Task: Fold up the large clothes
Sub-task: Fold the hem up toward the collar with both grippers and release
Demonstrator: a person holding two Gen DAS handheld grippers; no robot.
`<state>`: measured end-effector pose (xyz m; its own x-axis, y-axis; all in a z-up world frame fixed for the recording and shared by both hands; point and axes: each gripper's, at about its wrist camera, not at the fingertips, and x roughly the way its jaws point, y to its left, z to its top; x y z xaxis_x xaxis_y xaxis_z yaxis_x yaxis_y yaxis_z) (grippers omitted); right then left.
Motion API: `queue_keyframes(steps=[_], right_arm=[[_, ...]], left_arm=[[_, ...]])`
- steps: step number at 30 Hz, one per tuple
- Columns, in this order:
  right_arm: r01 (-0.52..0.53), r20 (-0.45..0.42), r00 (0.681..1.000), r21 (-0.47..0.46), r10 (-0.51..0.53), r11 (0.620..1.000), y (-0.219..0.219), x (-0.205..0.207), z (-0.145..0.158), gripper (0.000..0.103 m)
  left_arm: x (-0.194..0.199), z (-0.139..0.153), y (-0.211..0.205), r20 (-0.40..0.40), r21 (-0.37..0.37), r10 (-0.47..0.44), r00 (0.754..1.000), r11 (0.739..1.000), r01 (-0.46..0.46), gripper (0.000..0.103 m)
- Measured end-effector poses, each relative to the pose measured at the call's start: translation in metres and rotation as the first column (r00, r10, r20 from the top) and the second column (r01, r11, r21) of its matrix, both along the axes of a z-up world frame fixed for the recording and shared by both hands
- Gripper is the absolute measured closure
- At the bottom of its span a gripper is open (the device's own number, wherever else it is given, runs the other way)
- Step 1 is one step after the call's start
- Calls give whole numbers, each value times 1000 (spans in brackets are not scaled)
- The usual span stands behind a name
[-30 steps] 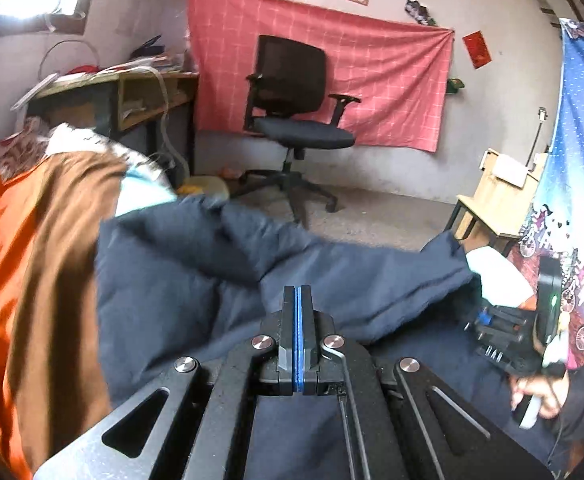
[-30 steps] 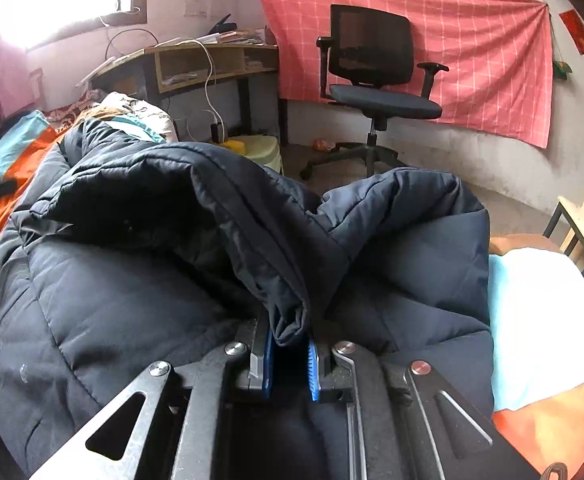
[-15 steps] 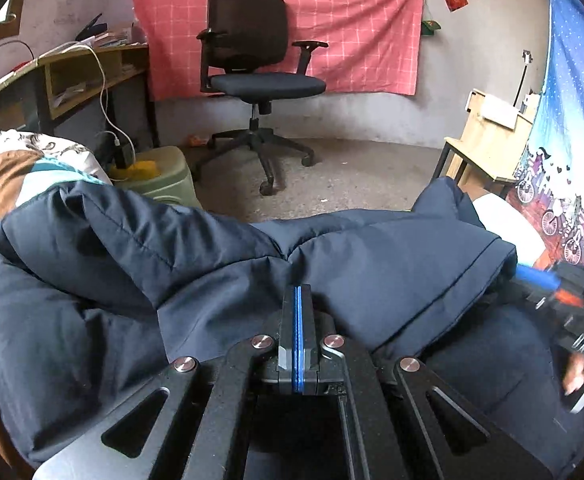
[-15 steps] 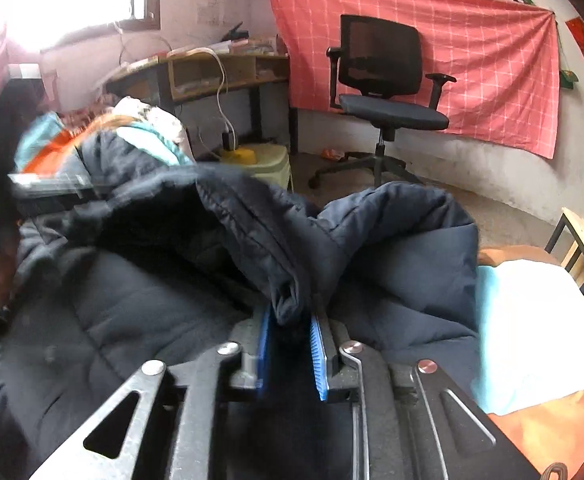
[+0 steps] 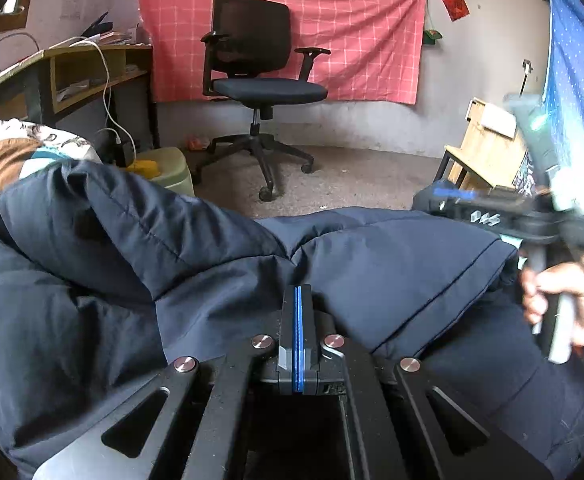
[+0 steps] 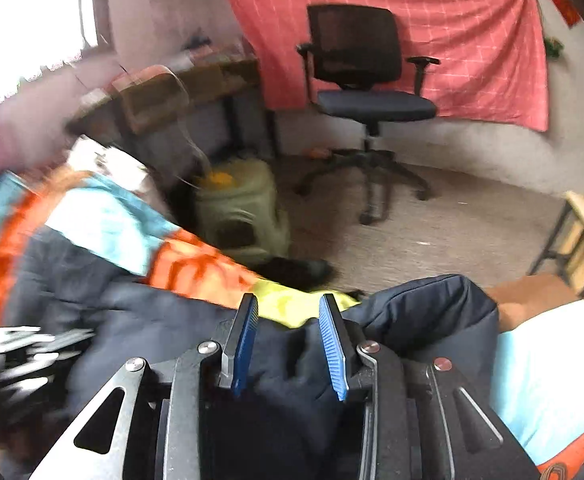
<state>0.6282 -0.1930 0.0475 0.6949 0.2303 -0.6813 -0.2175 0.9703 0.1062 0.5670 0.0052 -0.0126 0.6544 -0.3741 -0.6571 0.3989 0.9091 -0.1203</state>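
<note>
Left tongs (image 5: 297,312): blue pads pressed flat together, nothing visibly pinched between them; they sit low over the navy padded jacket (image 5: 220,256). The jacket lies spread and partly folded on the bed, one thick fold doubled over on its left part, the quilted panel to the right lying flatter.

Right tongs (image 6: 290,336): spread wide, jacket fabric bunched in the gap between the blue pads (image 6: 331,344) but not clamped. In the left wrist view these tongs (image 5: 451,194) appear blurred above the jacket's right edge, with the right hand (image 5: 563,304) on the handle.

Bedding beside the jacket: orange and light-blue bedspread (image 6: 104,224) to its left, a yellow patch (image 6: 288,304) showing just beyond its far edge. Beyond the jacket: black office chair (image 5: 260,80) on the floor, in front of a red checked cloth (image 5: 331,28) on the wall. Right wrist view is motion-blurred on its left side.
</note>
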Motion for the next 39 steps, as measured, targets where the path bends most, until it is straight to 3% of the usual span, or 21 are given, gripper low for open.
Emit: queue_keyframes(steps=[1, 3, 5, 7, 9, 12, 13, 15, 18, 21, 25, 29, 33, 35, 39], right_arm=[[43, -25, 999, -42, -44, 998, -2, 7, -11, 77], [110, -76, 991, -18, -111, 994, -17, 12, -31, 87], [147, -134, 982, 70, -137, 987, -35, 13, -52, 88], [165, -138, 979, 115, -149, 980, -43, 10, -66, 90], [176, -137, 978, 114, -160, 978, -42, 6, -76, 90], [169, -95, 983, 102, -159, 980, -39, 0, -60, 90], [151, -65, 987, 121, -144, 981, -38, -9, -50, 84], [81, -10, 997, 151, -81, 985, -31, -24, -32, 84], [-50, 53, 998, 115, 45, 992, -7, -46, -17, 84], [-115, 51, 992, 43, 113, 992, 11, -56, -19, 85], [-140, 8, 990, 18, 140, 990, 20, -58, -36, 85], [-140, -1, 990, -38, 140, 989, 34, -56, -54, 85], [-131, -22, 991, -11, 131, 991, 31, -46, -62, 87], [-127, -21, 992, 18, 127, 992, 25, -47, -53, 87], [-151, -8, 988, 169, 154, 974, 9, -58, -23, 86]], left_arm=[[-1, -2, 0, 3, -7, 0, 1000, 1000, 0, 103], [-2, -7, -1, 12, -11, -5, 1000, 1000, 5, 103], [-2, -11, -3, 20, -12, -8, 1000, 1000, 8, 103], [-1, -14, -3, 19, -6, -3, 1000, 1000, 3, 103], [-3, -11, 0, 24, -3, 1, 1000, 1000, -1, 103], [-10, 4, 9, 60, -21, 20, 998, 1000, -19, 103], [-11, 8, 14, 69, -34, 37, 997, 999, -35, 103], [-10, 17, 22, 92, -65, 77, 993, 995, -72, 103], [-2, 30, 33, 119, -102, 175, 977, 981, -163, 103], [18, 32, 48, 71, -98, 273, 959, 959, -266, 103], [43, 15, 58, -52, -65, 286, 957, 955, -289, 103], [55, -1, 64, -129, -89, 299, 946, 946, -311, 102], [32, 23, 58, -39, -101, 265, 964, 958, -267, 103], [12, 37, 54, -21, -174, 156, 988, 972, -157, 103], [-15, 41, 32, -38, -103, -27, 999, 994, 23, 103]])
